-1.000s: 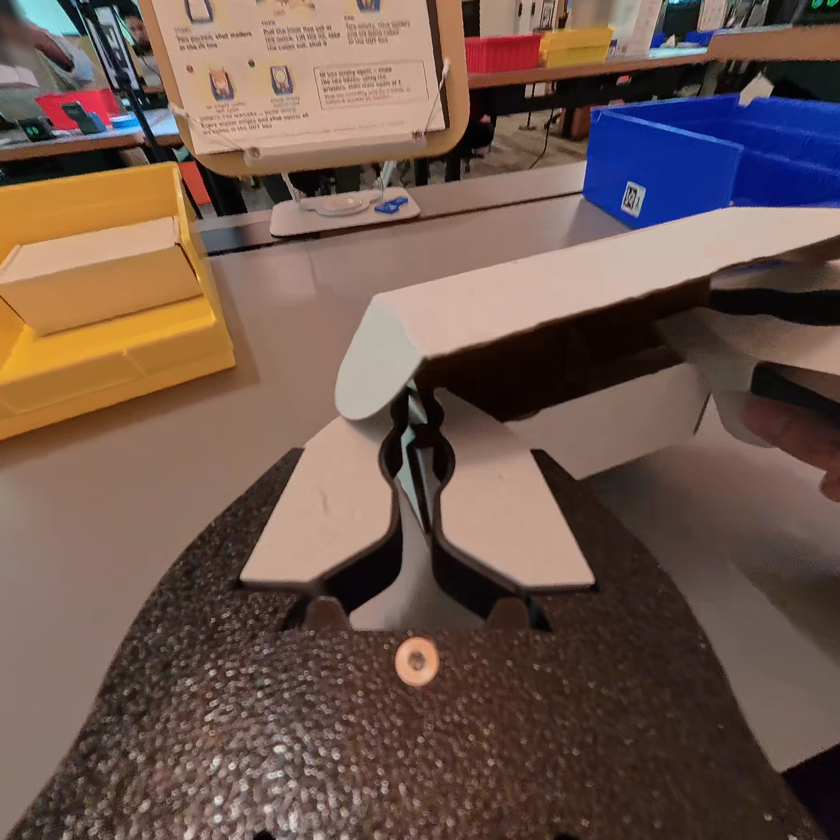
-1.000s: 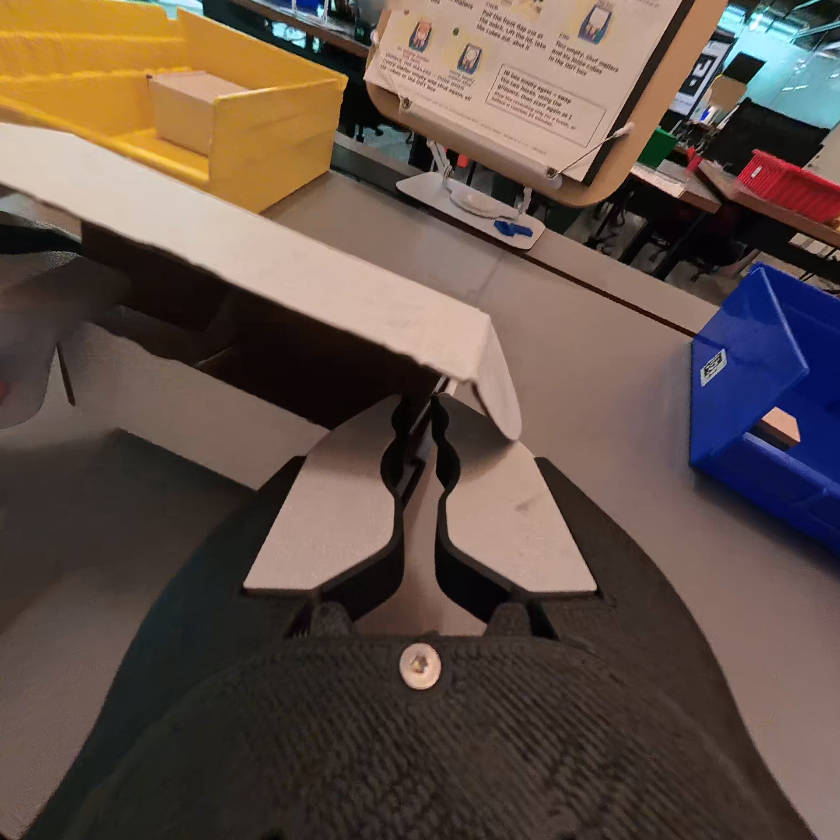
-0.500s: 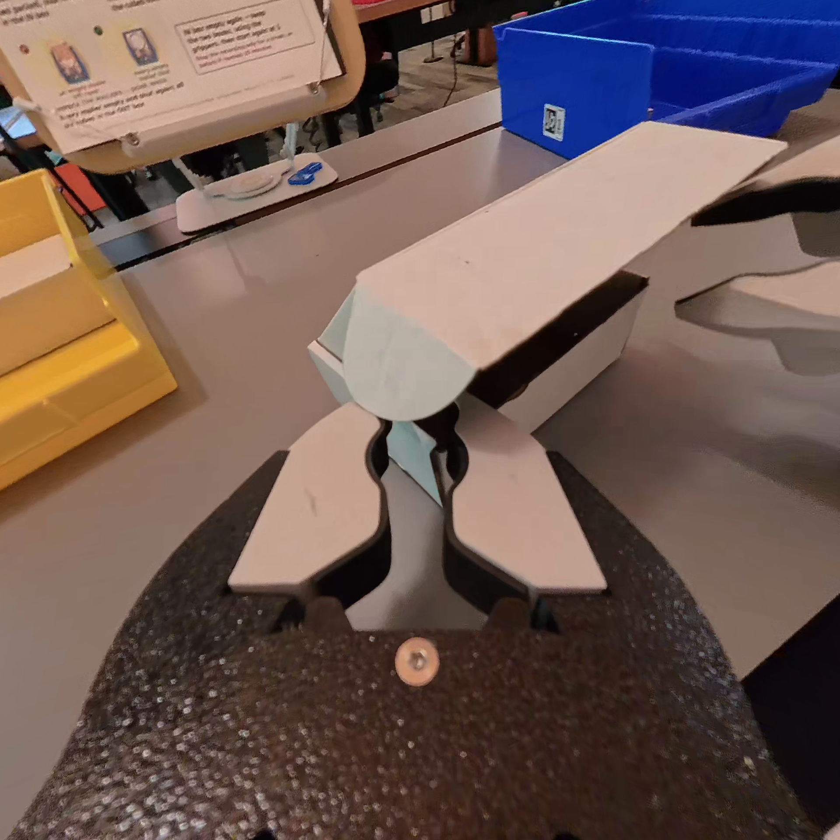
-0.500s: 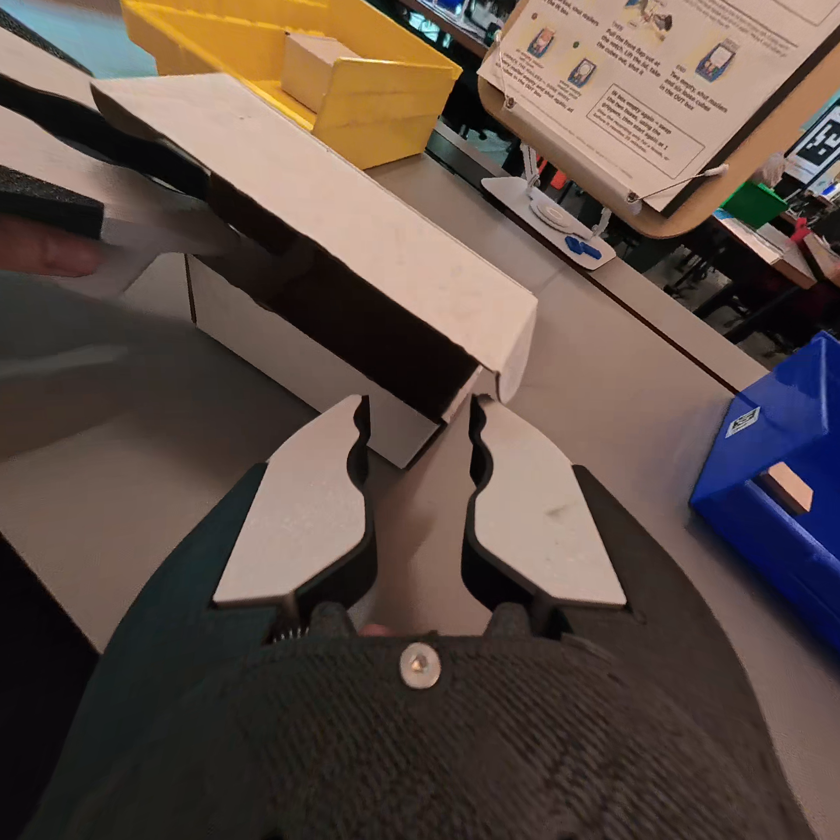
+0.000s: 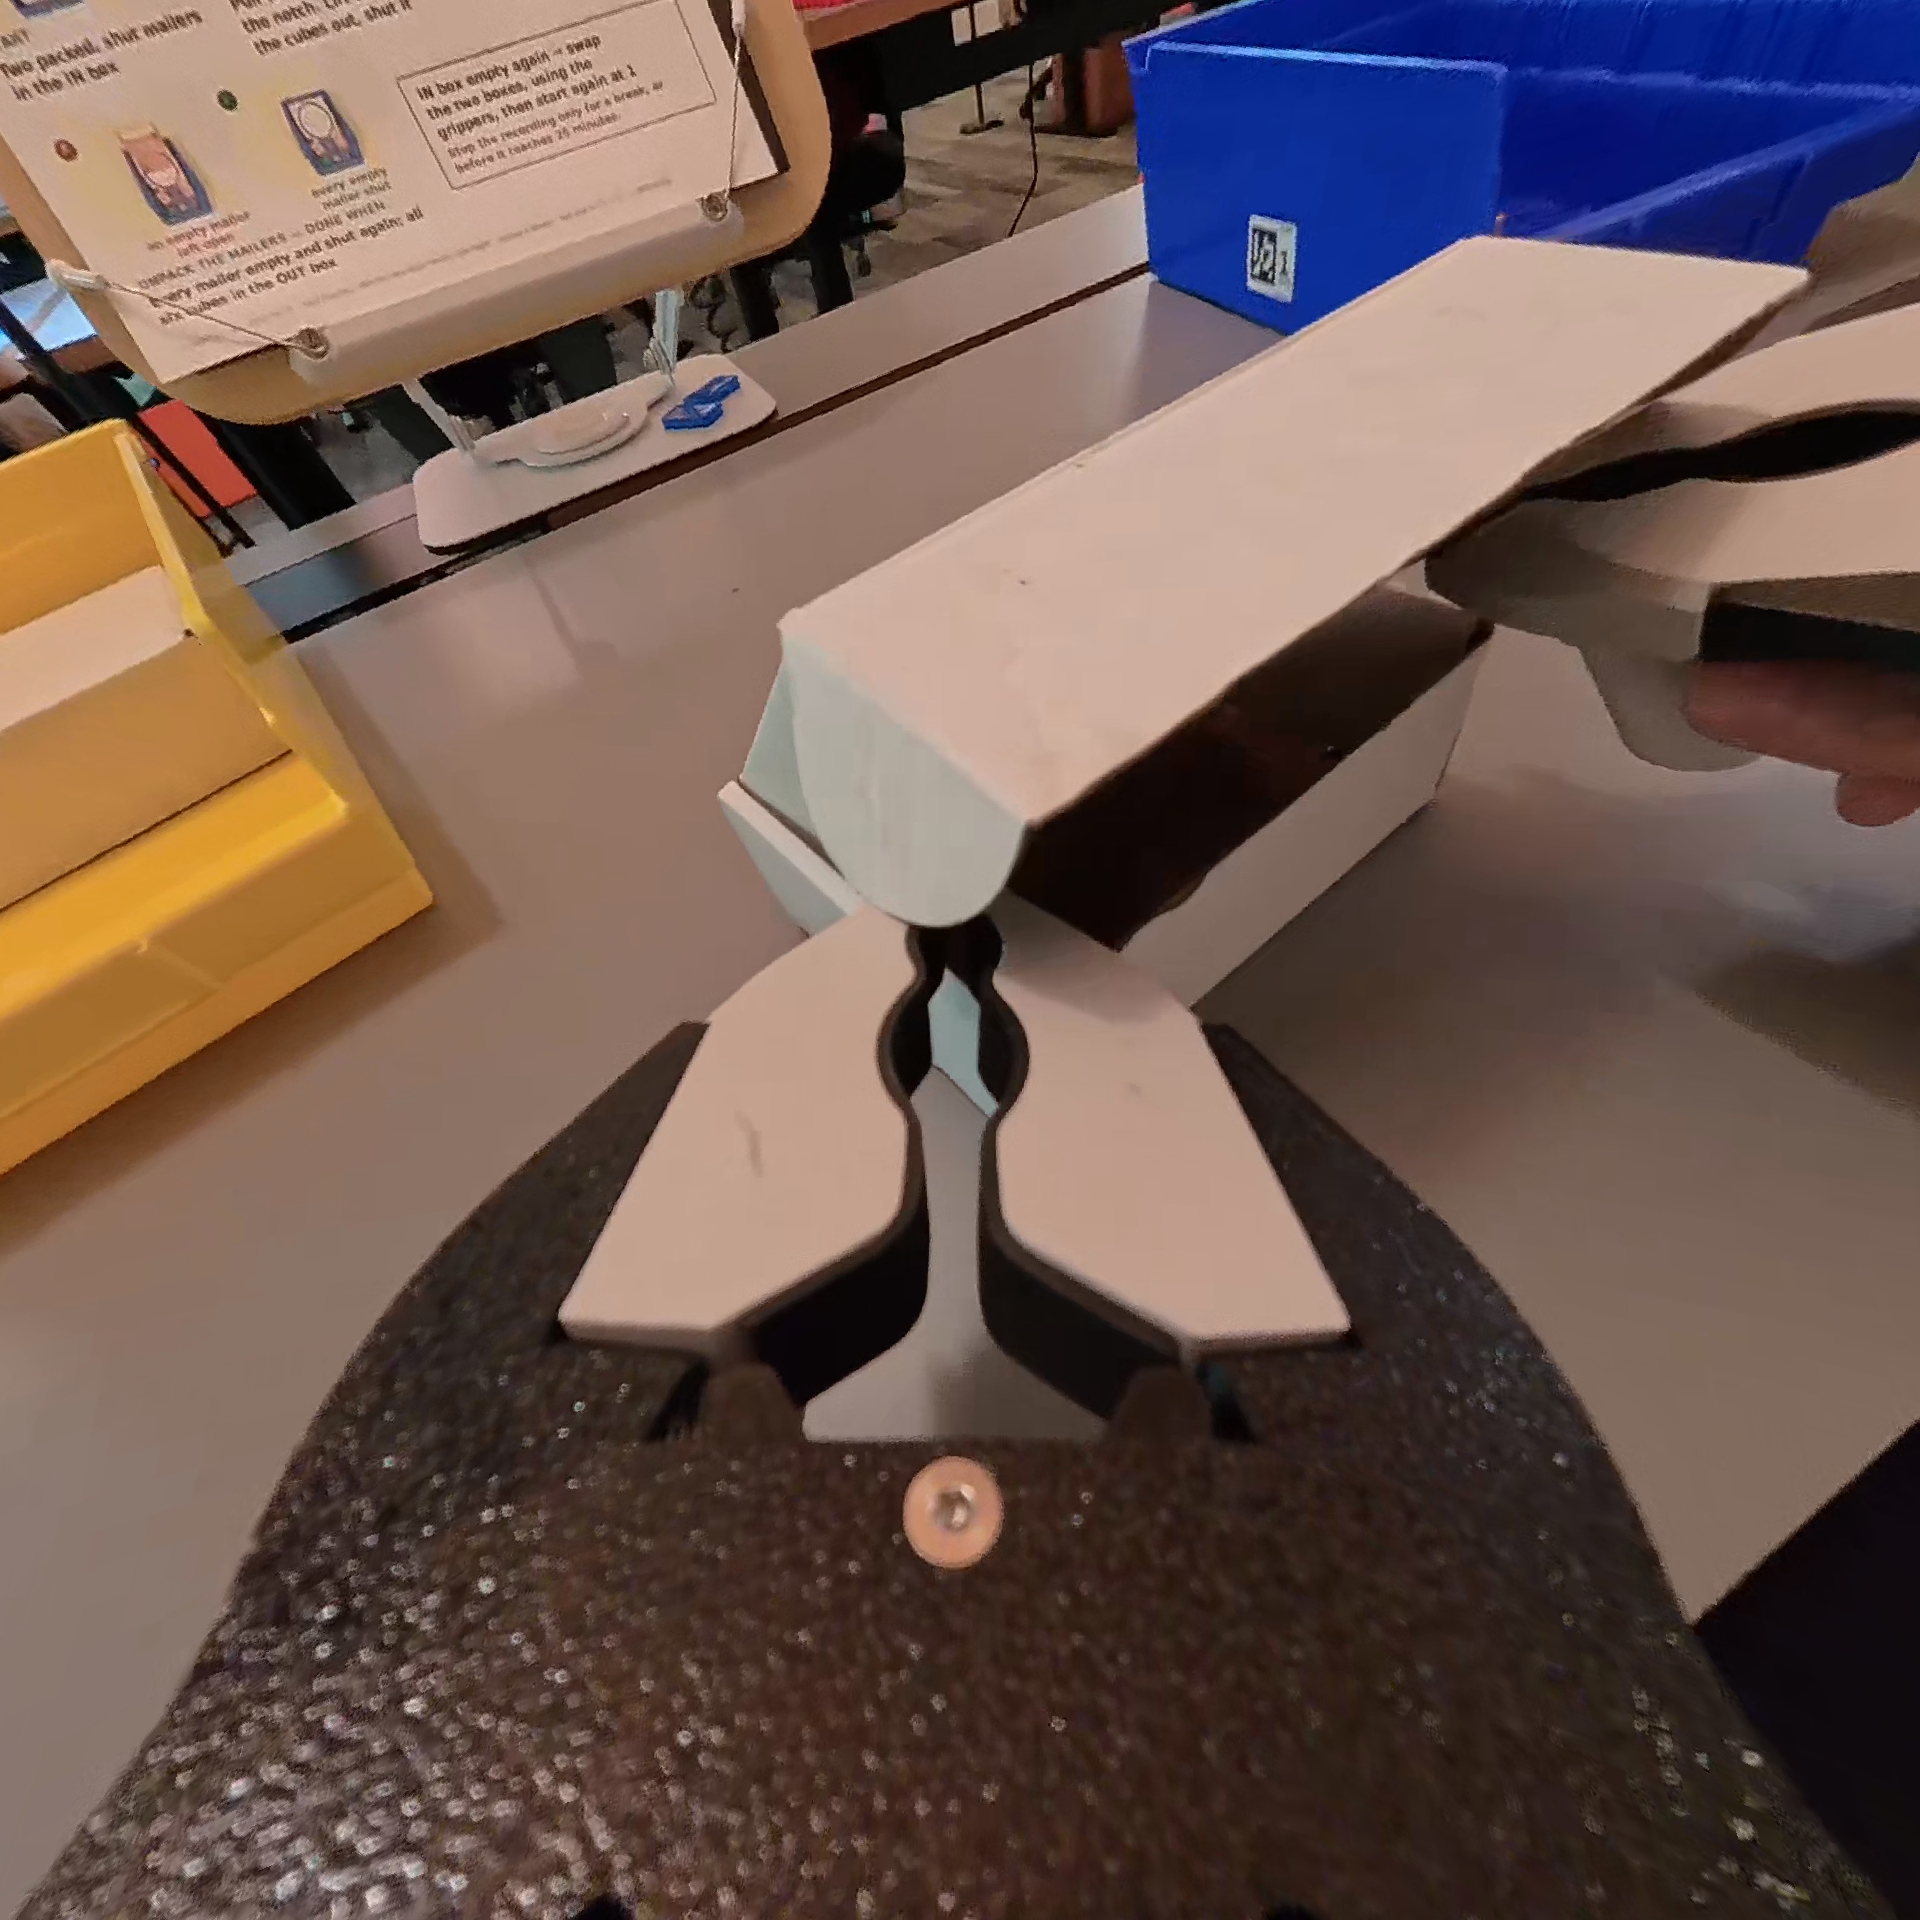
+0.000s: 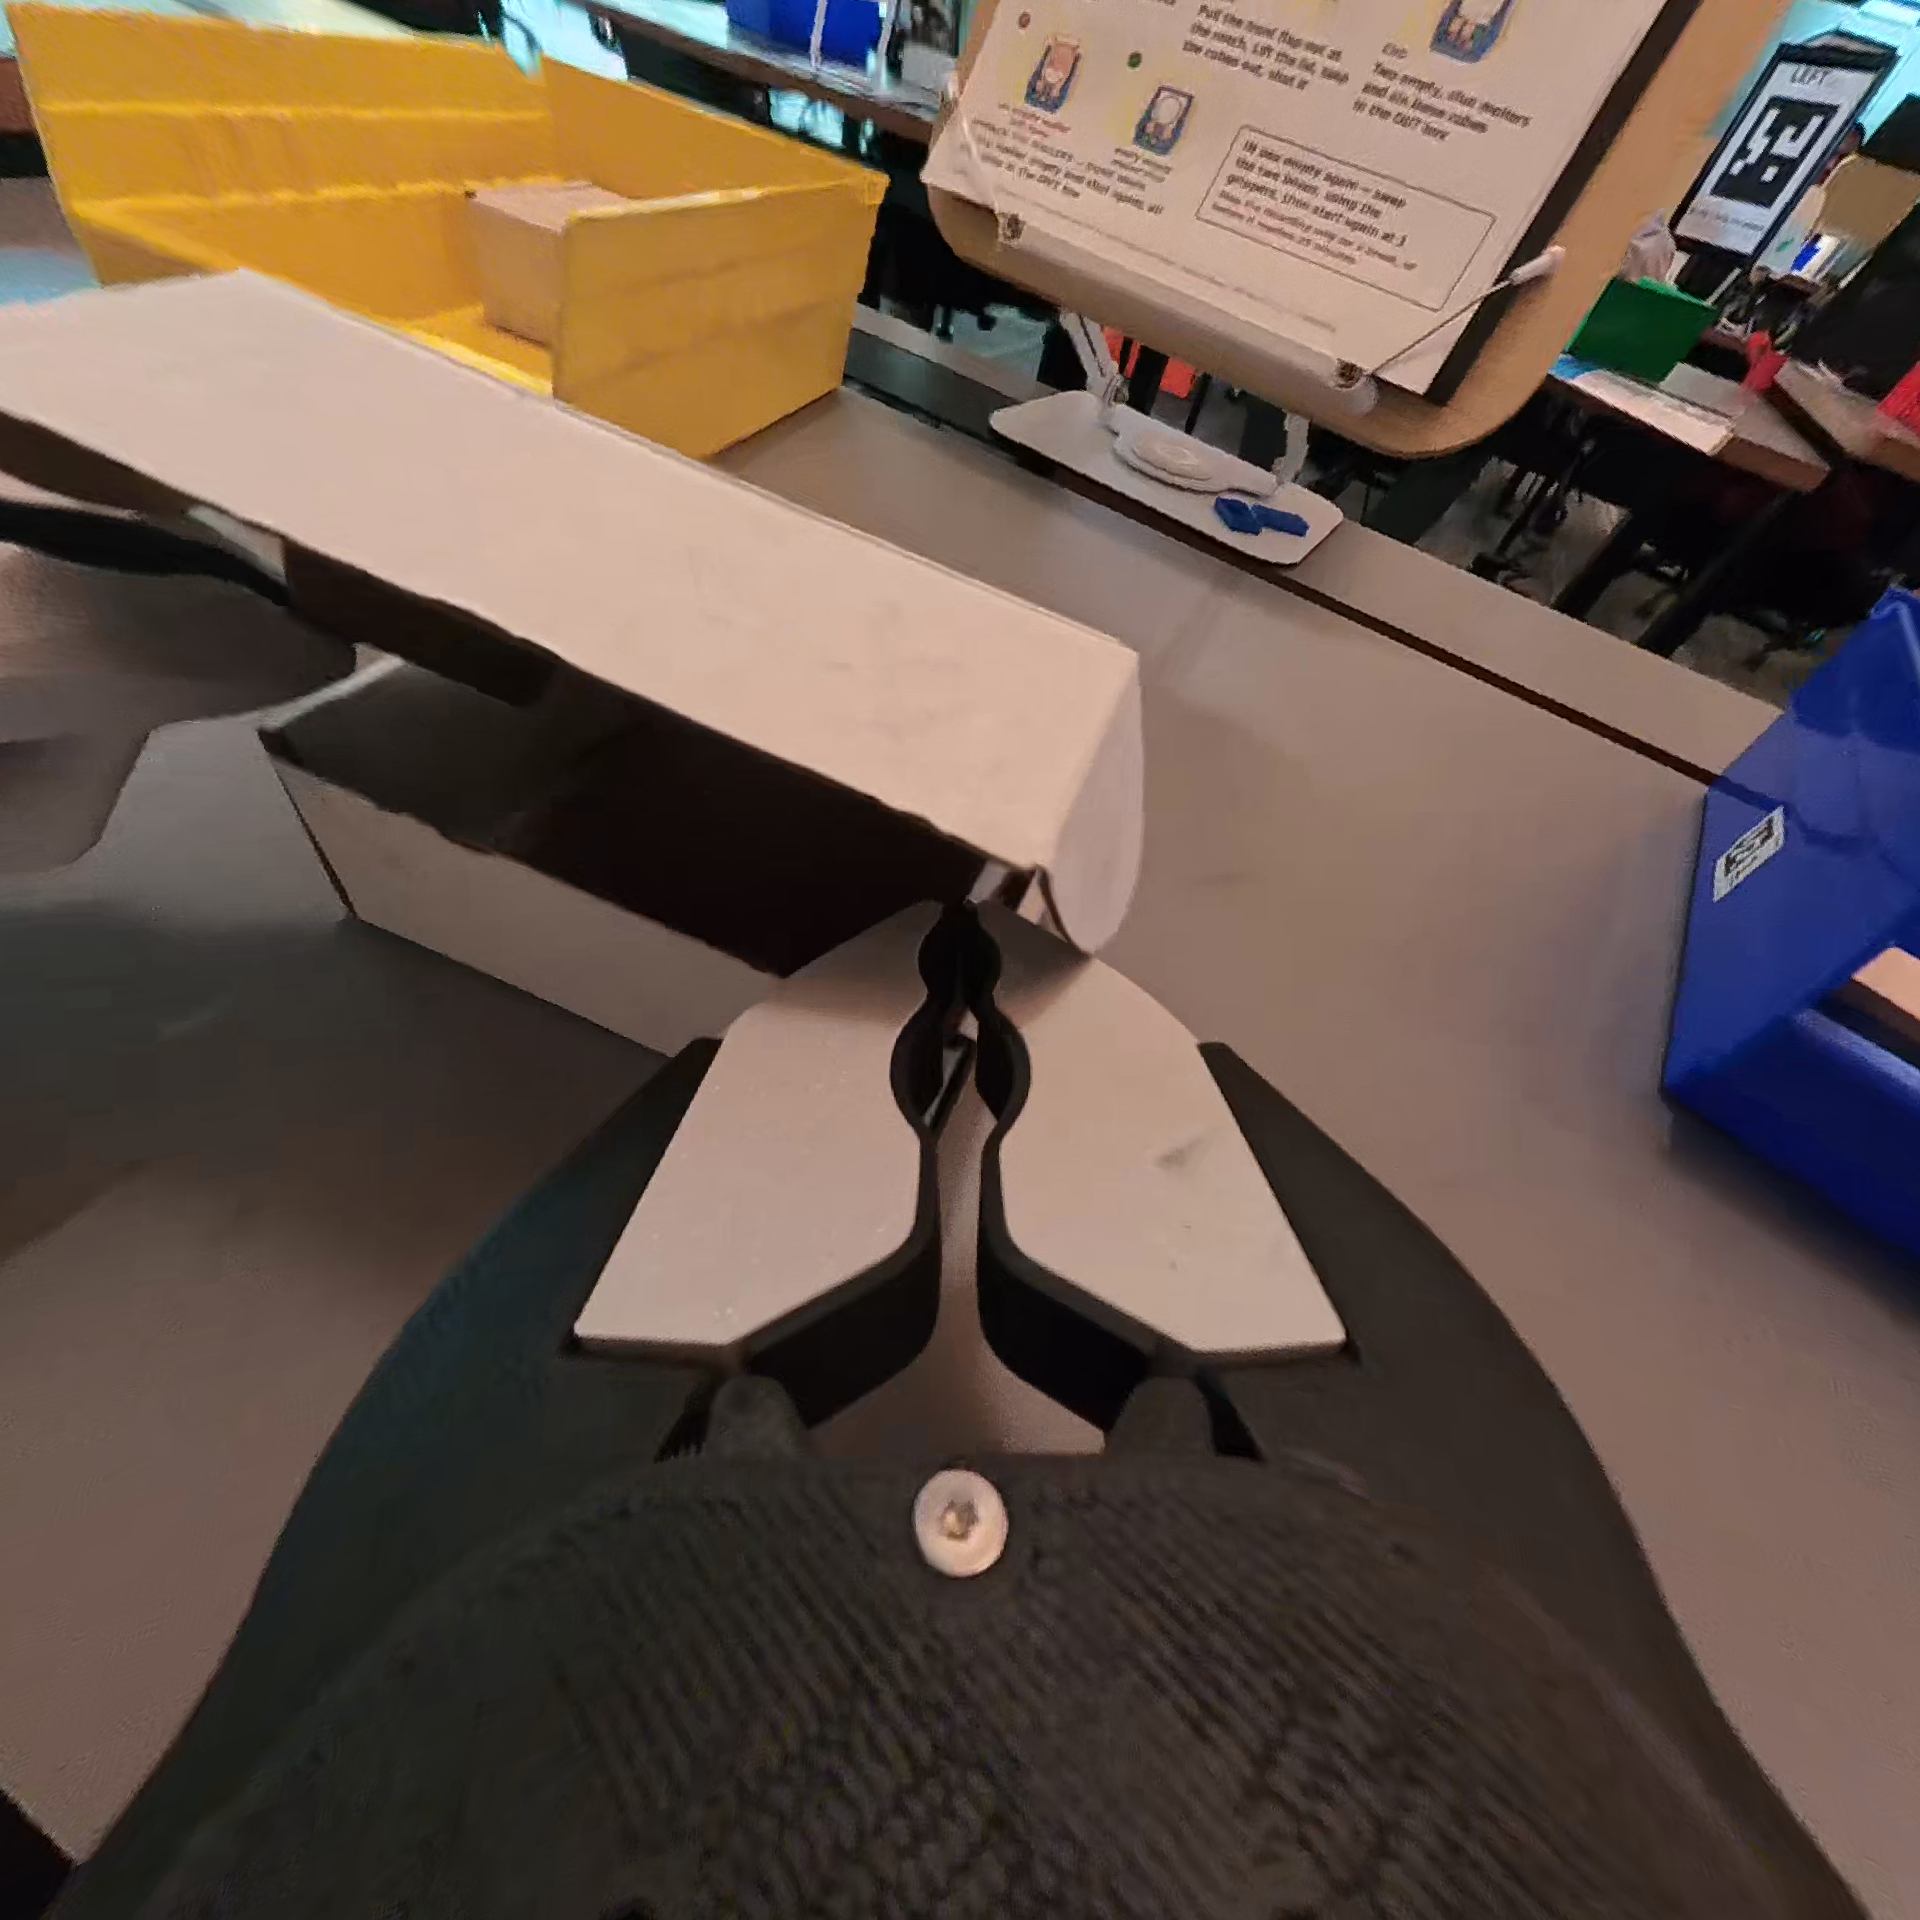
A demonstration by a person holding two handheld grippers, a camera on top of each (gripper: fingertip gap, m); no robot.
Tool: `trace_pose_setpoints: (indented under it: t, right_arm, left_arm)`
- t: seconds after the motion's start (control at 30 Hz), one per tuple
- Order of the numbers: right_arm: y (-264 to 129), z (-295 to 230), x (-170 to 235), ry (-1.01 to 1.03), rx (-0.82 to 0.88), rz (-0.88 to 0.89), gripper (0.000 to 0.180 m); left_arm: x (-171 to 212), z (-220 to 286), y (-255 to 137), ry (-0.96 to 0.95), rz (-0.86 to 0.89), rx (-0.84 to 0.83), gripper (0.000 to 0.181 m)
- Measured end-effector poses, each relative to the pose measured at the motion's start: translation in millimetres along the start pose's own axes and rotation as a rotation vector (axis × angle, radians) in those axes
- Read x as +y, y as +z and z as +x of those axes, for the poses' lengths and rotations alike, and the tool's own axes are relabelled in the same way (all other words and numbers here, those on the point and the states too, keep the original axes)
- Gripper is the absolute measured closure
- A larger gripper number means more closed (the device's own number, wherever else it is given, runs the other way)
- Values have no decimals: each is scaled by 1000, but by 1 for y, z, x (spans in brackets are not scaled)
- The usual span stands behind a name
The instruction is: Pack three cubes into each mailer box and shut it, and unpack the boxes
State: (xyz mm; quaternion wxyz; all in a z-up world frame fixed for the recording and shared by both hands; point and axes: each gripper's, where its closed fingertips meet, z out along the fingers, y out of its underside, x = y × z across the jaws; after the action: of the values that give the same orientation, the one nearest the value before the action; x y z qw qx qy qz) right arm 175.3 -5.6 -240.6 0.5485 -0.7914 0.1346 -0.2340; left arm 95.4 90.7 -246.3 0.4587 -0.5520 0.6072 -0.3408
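Resting on the grey table [image 5: 540, 748], the white mailer box [image 5: 1340, 831] is pinched at each lid [image 5: 1247, 540] corner flap by the closed left gripper [image 5: 958, 997] and right gripper [image 6: 961, 997].

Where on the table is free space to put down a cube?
Bare grey table lies between the yellow bin and the mailer box, and also between the box and the blue bin. It is crowded at both box ends, where each claw pinches a flap.

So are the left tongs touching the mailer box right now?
Touching. In the left wrist view the left tongs are nearly closed on a pale side flap of the mailer box, with the flap pinched between the fingers.
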Motion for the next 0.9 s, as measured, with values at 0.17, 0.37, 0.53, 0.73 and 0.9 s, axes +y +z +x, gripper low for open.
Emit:
trace_pose_setpoints:
  t: [0.17,0.37,0.53,0.73,0.9]
  right_arm:
    - [1,3,10,-73,47,-50,180]
    - [2,4,13,-80,60,-64,180]
    - [3,3,15,-125,75,-76,180]
    - [3,3,16,-122,65,-78,180]
    - [0,1,17,-152,49,-67,180]
  left_arm:
    - [10,0,1,4,-49,-7,179]
    - [21,11,-16,44,-110,215,153]
    - [-11,1,-62,-84,-44,541,149]
    - [-84,-42,-17,-324,104,460,170]
    - [-42,-23,34,-309,-170,594,181]
